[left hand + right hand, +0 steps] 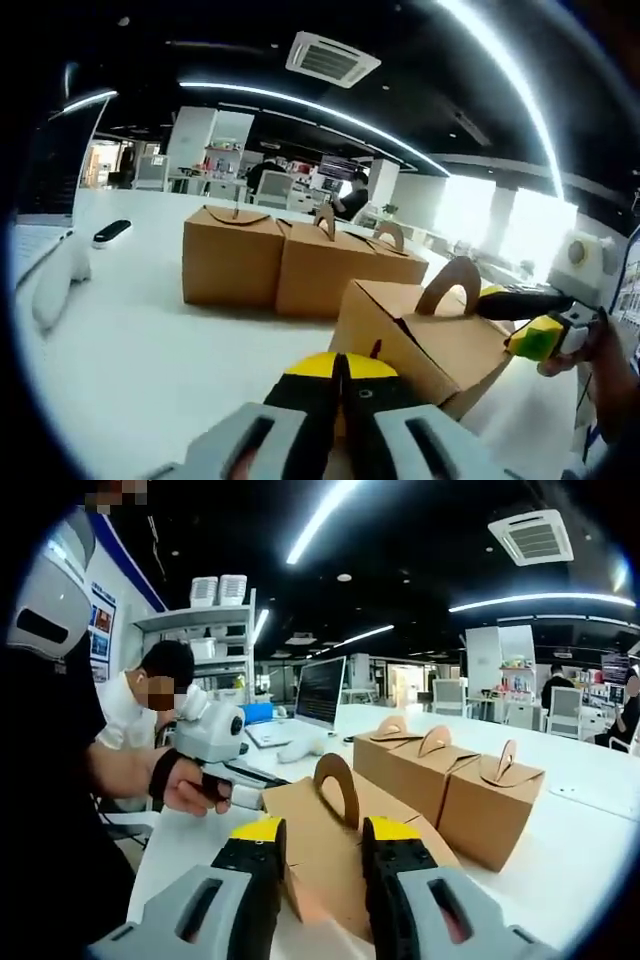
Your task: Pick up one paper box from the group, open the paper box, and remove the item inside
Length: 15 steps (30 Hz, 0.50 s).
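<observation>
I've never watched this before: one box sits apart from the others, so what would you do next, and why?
Probably close the right gripper on the near box. Its open jaws already straddle the handle, and the left gripper looks shut at the box's other end. The top is still closed.

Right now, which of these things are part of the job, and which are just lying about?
Part of the job:
near paper box
group of three boxes
left claw
right claw

Lying about:
laptop
dark remote
white table
</observation>
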{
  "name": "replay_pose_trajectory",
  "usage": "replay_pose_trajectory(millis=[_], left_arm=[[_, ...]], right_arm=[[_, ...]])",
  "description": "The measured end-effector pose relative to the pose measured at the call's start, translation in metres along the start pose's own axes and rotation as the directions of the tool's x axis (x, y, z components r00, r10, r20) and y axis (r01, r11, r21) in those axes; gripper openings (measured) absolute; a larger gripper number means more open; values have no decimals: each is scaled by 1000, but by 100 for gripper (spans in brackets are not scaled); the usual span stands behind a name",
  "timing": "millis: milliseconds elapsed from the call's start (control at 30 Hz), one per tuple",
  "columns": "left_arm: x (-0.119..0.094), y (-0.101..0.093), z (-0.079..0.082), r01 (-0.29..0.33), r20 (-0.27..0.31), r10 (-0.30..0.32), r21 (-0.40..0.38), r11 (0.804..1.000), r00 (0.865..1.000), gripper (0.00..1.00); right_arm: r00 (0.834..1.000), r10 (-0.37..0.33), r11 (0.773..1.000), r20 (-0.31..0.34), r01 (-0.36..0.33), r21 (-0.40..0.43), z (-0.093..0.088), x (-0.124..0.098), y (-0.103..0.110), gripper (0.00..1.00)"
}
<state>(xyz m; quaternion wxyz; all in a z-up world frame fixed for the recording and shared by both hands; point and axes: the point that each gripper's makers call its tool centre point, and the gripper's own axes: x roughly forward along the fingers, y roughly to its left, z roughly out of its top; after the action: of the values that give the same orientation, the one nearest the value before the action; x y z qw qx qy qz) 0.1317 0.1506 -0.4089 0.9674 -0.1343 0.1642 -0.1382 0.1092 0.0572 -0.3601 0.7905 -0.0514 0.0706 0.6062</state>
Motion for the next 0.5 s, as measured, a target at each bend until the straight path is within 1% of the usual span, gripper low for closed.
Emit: replay_pose_trajectory(millis=[33,100,133,167,200,267,300,333,400,433,500], left_arm=[[-1,3,2,-5,11,6,-14,1000,1000,8],[-6,10,7,-10,27,10,-19,1000,1000,9],[-8,10,12,5,52,-4,-21,1000,999,10],[-13,6,25,35,111,-32,-22,999,993,10],[-18,4,33,48,149,-45,-17,999,988,11],[-25,-1,45,79,190,-80,14,997,979,15],[-28,-3,48,84,196,-87,24,996,977,18],[-31,-5,51,92,203,-96,30,995,975,18],[-34,-14,56,143,213,-152,55,988,965,18],[-35,-19,56,172,208,-182,64,983,961,18],[-37,-31,53,238,173,-250,89,967,953,21]], right_arm=[[1000,0,1000,0,0,1,0,0,0,31],[1000,-1,1000,0,1,2,0,-1,0,31],[1000,0,1000,1,0,2,0,-1,0,31],[1000,0,1000,1,0,2,0,0,0,31],[1000,1,1000,1,-1,1,0,0,0,31],[1000,3,1000,0,-3,0,0,0,1,31],[1000,5,1000,-1,-5,2,0,0,0,31],[1000,7,1000,-1,-7,3,0,0,0,31],[1000,11,1000,-6,-11,0,0,0,1,31],[1000,13,1000,-9,-13,0,0,0,1,31],[1000,16,1000,-16,-16,1,1,0,0,30]])
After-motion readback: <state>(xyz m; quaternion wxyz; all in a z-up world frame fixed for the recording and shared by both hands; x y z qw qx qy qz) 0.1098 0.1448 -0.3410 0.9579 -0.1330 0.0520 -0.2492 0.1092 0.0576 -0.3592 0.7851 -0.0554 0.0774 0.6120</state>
